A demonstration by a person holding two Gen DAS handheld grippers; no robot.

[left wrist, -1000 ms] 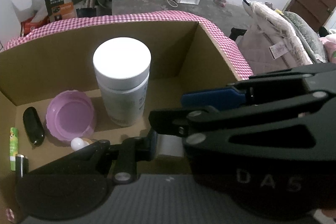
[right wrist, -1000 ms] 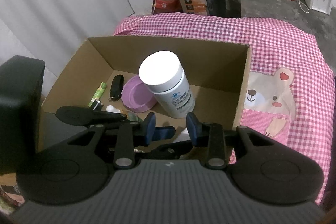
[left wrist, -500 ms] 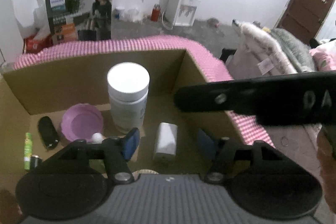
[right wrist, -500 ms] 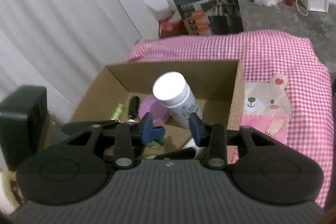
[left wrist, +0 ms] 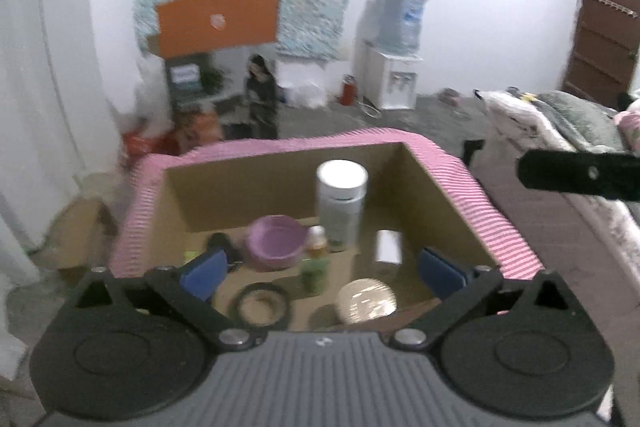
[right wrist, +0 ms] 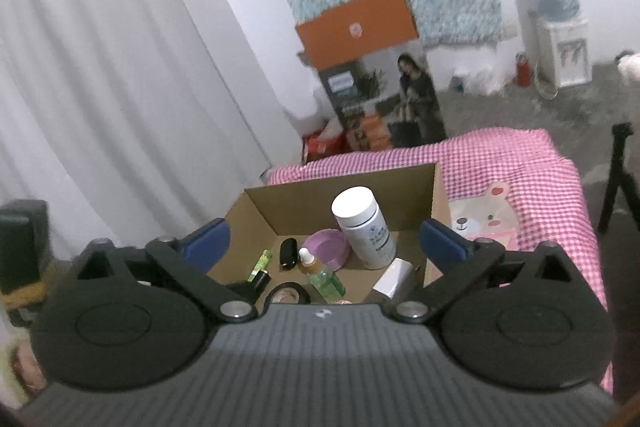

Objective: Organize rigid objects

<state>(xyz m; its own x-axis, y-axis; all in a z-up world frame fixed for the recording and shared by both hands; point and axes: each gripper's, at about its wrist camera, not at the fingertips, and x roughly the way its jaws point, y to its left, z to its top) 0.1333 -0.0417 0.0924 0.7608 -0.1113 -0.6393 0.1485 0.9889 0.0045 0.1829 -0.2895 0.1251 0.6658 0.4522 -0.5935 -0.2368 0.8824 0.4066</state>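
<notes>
An open cardboard box (left wrist: 440,203) (right wrist: 260,211) holds a tall white bottle (left wrist: 341,199) (right wrist: 362,227), a purple bowl (left wrist: 274,241) (right wrist: 326,247), a small white box (left wrist: 388,247) (right wrist: 394,277), a green dropper bottle (right wrist: 322,275), a black tape ring (left wrist: 262,305) (right wrist: 286,293), a round shiny lid (left wrist: 366,301), a black oval case (right wrist: 288,253) and a green tube (right wrist: 262,263). My left gripper (left wrist: 322,273) is open and empty, high above the box. My right gripper (right wrist: 326,245) is open and empty, also above it.
The box stands on a pink checked cloth (right wrist: 520,167) with a bear print. A white curtain (right wrist: 100,67) hangs at the left. An orange printed carton (right wrist: 380,79) and a water dispenser (left wrist: 394,67) stand behind. A black tripod (right wrist: 618,179) is at the right.
Both grippers have risen and pulled back from the box, and both jaws have opened wide. The small white box now lies inside the box beside the bottle.
</notes>
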